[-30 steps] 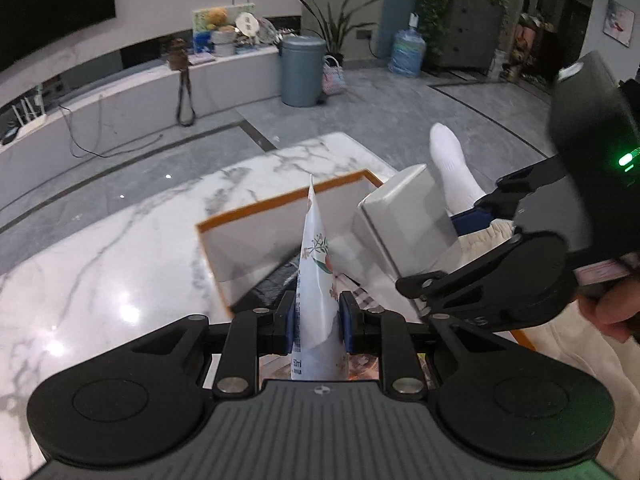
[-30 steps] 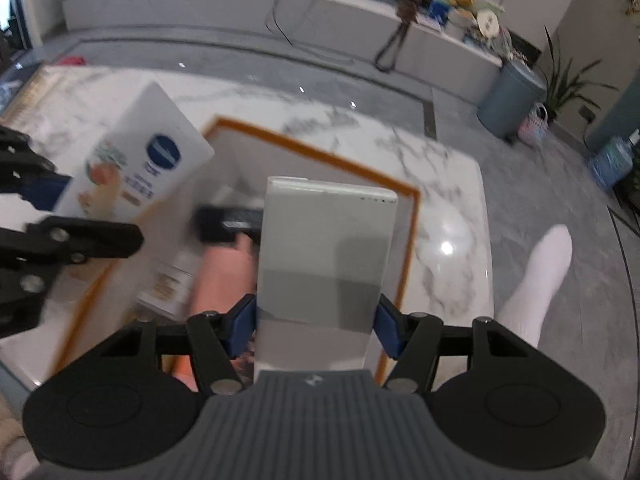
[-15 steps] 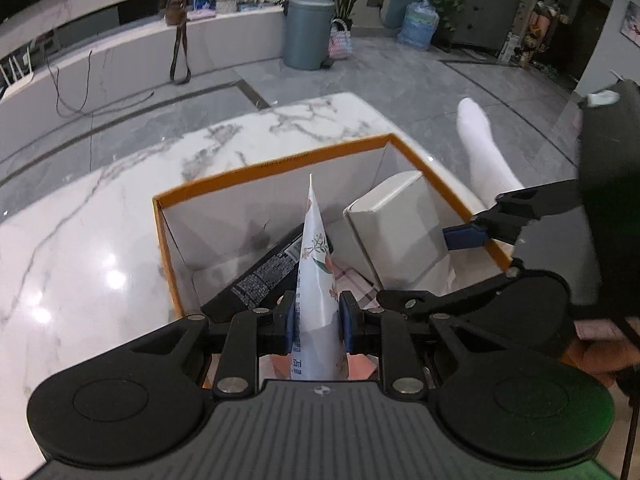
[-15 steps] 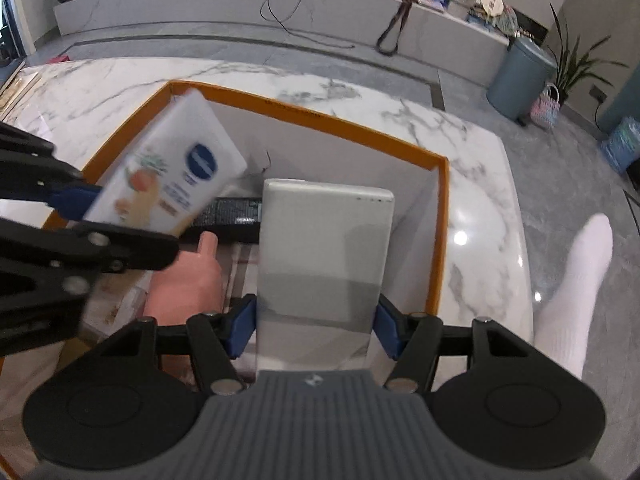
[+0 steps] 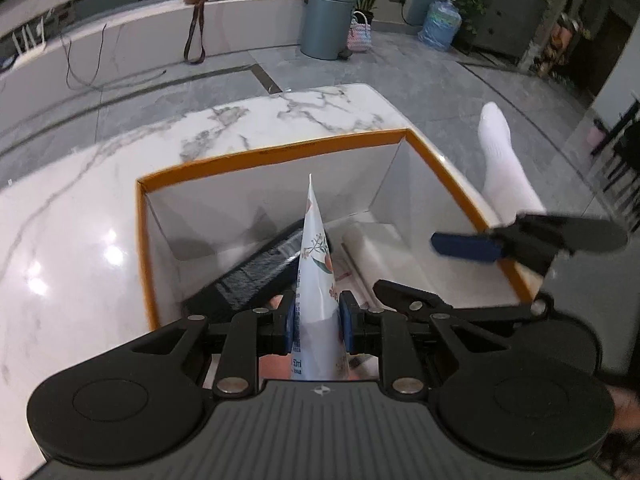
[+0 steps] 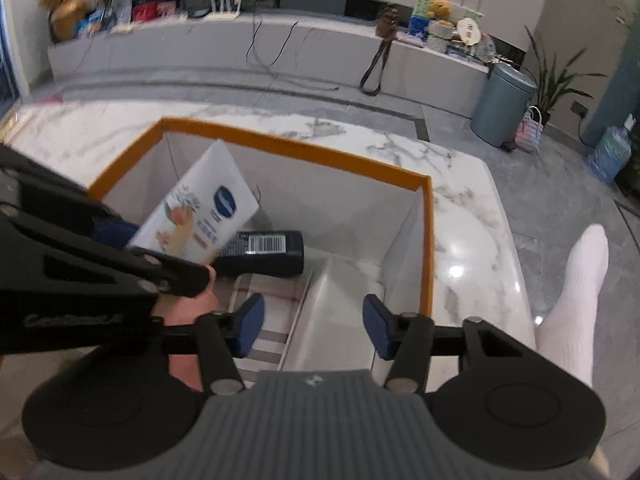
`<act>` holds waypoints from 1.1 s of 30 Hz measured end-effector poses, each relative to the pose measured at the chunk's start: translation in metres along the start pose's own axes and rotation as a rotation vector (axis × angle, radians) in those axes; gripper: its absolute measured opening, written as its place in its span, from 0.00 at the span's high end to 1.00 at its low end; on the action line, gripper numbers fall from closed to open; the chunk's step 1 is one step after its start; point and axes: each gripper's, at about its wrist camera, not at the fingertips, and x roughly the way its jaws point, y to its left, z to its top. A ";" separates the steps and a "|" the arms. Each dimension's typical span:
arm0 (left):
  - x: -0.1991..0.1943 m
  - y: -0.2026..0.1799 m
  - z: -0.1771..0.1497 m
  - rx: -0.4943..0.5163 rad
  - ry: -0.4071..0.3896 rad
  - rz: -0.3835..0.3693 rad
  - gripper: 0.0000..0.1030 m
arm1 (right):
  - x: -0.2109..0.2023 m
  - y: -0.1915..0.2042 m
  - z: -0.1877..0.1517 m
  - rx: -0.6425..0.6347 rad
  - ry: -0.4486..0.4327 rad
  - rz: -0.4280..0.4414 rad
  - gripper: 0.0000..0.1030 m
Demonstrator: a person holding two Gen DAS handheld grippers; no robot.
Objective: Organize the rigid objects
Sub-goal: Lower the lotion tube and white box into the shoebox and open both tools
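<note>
1. Pointing steeply down over the orange-rimmed box (image 5: 276,152), the left gripper (image 5: 318,322) has its jaws clamped on the lower part of a white tube (image 5: 316,264) printed with flowers, whose flat crimped end sticks up and away from the camera.
2. Seen from the right wrist view, the same tube (image 6: 200,216) slants up and to the right above the box's inside, with a blue oval logo on its face; the left gripper's black linkage crosses the lower left of that view, and a bare hand (image 6: 196,300) shows under it.
3. The right gripper (image 6: 314,328) also points down into the box (image 6: 296,148); its jaws are closing, yet the blue pads stand apart and touch nothing.
4. Between and below those pads lies a white rectangular case (image 6: 340,300), flat on the box floor against the right wall.
5. A dark bottle (image 6: 264,250) with a barcode label lies on its side deeper in the box, left of the case, partly under the tube.
6. A striped cloth or paper (image 6: 264,296) covers the box floor beside the case.
7. The box sits on a white marble table (image 5: 100,200); a foot in a white sock (image 6: 576,292) shows past the table's right edge.
</note>
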 end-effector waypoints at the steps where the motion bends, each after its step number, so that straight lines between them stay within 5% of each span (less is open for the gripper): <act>1: 0.002 -0.002 0.000 -0.009 0.009 -0.003 0.76 | -0.001 0.000 -0.002 0.002 -0.006 0.003 0.65; 5: 0.011 -0.008 0.000 -0.036 0.030 0.008 0.76 | 0.001 0.005 -0.009 -0.030 -0.018 -0.041 0.76; 13: 0.030 0.001 0.003 -0.200 0.073 -0.048 0.75 | -0.009 0.004 -0.015 -0.038 -0.047 -0.024 0.74; 24: 0.011 -0.011 0.000 -0.093 0.038 0.031 0.69 | -0.010 0.012 -0.017 -0.067 -0.049 -0.025 0.69; 33: -0.060 -0.029 -0.030 0.071 -0.116 0.162 0.66 | -0.058 0.021 -0.025 -0.035 -0.143 -0.022 0.58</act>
